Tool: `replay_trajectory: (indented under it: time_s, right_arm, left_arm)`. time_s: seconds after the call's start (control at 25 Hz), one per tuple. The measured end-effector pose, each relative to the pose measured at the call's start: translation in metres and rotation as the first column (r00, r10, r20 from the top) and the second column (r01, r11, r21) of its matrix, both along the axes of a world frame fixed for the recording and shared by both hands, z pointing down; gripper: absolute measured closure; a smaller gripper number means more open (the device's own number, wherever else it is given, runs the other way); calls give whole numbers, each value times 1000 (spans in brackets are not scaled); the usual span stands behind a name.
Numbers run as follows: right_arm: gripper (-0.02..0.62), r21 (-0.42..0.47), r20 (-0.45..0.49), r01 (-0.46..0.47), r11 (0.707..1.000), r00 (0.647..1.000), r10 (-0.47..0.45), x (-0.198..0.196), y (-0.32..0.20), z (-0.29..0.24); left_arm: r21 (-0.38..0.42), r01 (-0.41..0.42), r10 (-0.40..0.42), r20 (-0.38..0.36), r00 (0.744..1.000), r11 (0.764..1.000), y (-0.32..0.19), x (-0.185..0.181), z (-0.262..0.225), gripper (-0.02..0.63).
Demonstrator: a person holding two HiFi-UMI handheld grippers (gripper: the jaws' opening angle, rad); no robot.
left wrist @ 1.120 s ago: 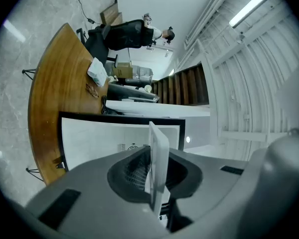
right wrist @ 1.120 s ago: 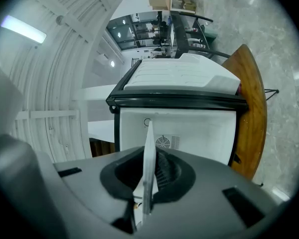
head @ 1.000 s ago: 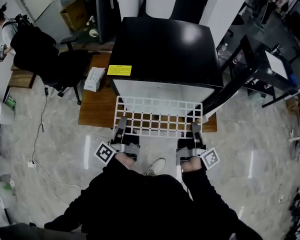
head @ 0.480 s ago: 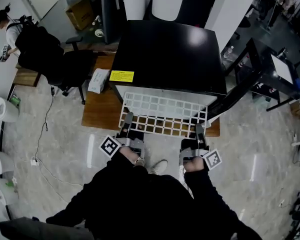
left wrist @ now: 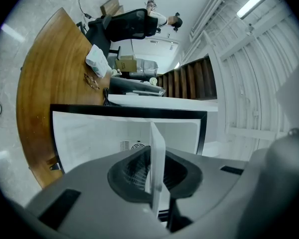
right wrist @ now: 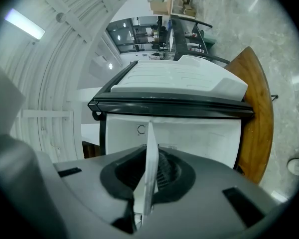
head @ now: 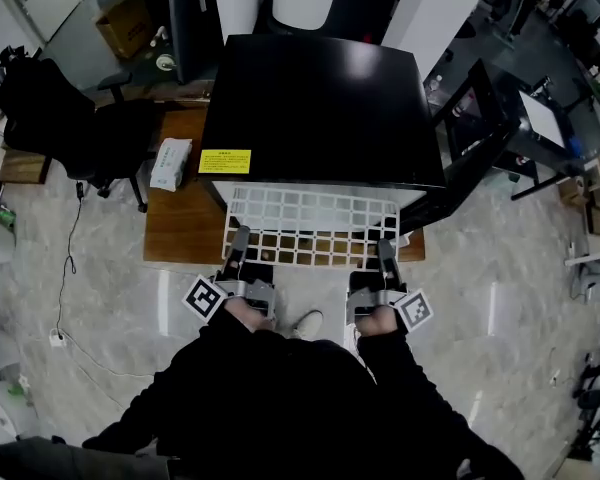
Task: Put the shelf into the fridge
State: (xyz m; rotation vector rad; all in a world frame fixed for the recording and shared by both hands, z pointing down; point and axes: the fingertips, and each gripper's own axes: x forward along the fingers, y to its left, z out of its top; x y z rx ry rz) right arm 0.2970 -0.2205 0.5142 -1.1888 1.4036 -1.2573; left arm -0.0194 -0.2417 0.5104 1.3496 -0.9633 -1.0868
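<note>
Here the white wire shelf [head: 310, 223] lies level, its far edge at the open front of the black-topped fridge [head: 320, 98], which stands on a wooden platform [head: 175, 223]. The left gripper [head: 239, 240] and the right gripper [head: 385, 252] are each nearly closed. Their jaws are clamped on the shelf's near edge, one toward each end.

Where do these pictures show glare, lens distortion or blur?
Head view: a soft glare patch on the black top of the fridge, and light streaks on the glossy floor. Left gripper view: strong fisheye bending, black corners, and the shelf edge between the jaws looks soft. Right gripper view: same fisheye, with a bright lamp strip at upper left.
</note>
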Motion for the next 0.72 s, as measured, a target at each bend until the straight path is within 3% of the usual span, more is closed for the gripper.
replay_trajectory:
  time_s: [0.52, 0.72]
  right_arm:
    - [566, -26, 20, -46, 999, 999, 46, 9, -31, 3]
    - [565, -25, 16, -57, 998, 998, 57, 9, -61, 2]
  left_arm:
    - [-26, -8, 8, 5, 1000, 1000, -17, 7, 2, 575]
    - [-31, 15, -14, 17, 1000, 999, -45, 7, 1, 575]
